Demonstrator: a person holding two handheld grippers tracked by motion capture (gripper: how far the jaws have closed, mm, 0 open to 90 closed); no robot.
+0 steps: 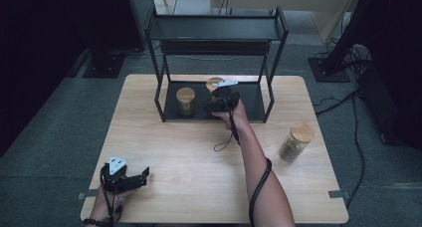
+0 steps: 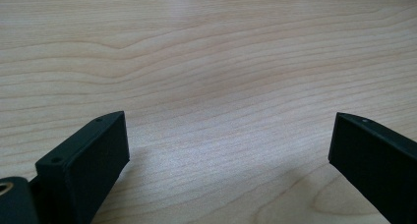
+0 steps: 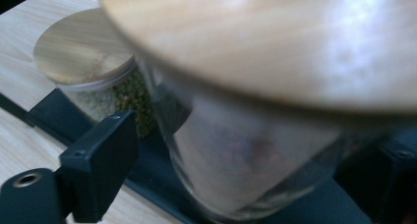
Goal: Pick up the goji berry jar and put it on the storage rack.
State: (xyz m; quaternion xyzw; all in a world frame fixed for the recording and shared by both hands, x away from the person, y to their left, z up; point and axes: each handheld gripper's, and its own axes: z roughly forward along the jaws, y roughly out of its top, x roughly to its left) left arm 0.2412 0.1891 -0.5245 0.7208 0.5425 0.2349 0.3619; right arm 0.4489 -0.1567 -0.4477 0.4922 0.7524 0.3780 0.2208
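Blurred jar (image 3: 255, 150) between right claw (image 3: 246, 150) jaws hides rack (image 3: 59, 111).

No readable text, label or number anywhere — jars, shelf, table all unmarked.

Both grippers are black, blocky tools. The left gripper (image 1: 145, 175) carries a grey 3-cornered plate (image 1: 117, 165) on top, dotted with small dark holes, and a black cable loops beside it. A dark beaded bracelet (image 1: 93, 221) circles the left wrist. The right gripper (image 1: 213, 104) bears a pale plate too, and its thick black cable (image 1: 259, 189) trails along the bare forearm, with a thin black cord loop hanging below the hand. In the gripper views, each flat matte jaw shows small screw holes, and a brass-ringed hole (image 3: 26, 179) sits at the base.
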